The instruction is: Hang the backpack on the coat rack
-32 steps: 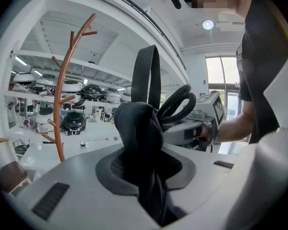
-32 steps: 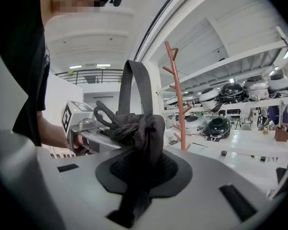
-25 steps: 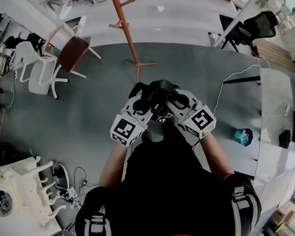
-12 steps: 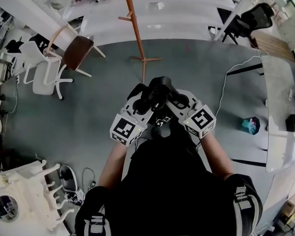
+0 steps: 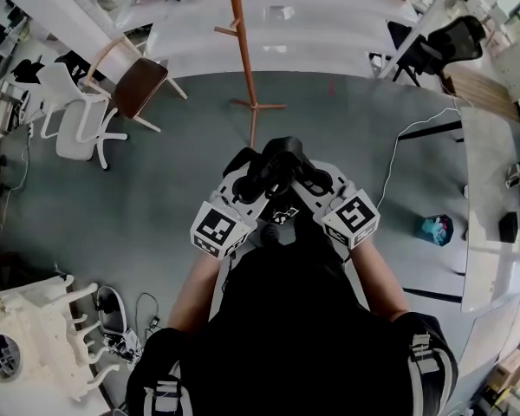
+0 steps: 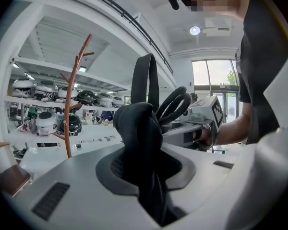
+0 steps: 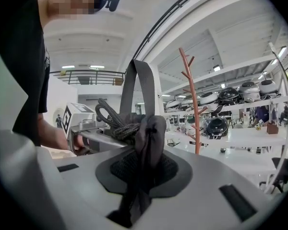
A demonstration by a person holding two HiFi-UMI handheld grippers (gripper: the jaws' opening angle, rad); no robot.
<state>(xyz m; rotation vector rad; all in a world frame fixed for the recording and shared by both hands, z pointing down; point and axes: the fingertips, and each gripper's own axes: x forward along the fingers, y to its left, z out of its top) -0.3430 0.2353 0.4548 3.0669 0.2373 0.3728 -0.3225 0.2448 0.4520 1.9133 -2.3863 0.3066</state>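
**Backpack brought up to the rack, both grippers clamped on it**

Head view: compared with a second ago, the coat rack stands more upright at top centre. Its foot sits slightly nearer the grippers. Over the last half second almost nothing shifts. I judge that the approach is finished and that lifting to a peg comes next. The left gripper and the right gripper meet at mid frame. Both grip the bunched top of the black backpack. The rack's top runs off the upper edge, so only one low peg shows. Below the grippers, the bag's body merges with the person's black shirt and its outline cannot be made out.

Left gripper view: at lower centre the jaws pinch a thick fold of black fabric. The top loop stands up above it. The rack is at the left of the frame, well apart from the bag. Everything below the jaws is out of view.

Right gripper view: the jaws are pressed on a thinner gather of fabric and cord. The rack rises right of centre with its upper pegs visible, still well apart. How the loop would line up with a peg cannot be told from here.
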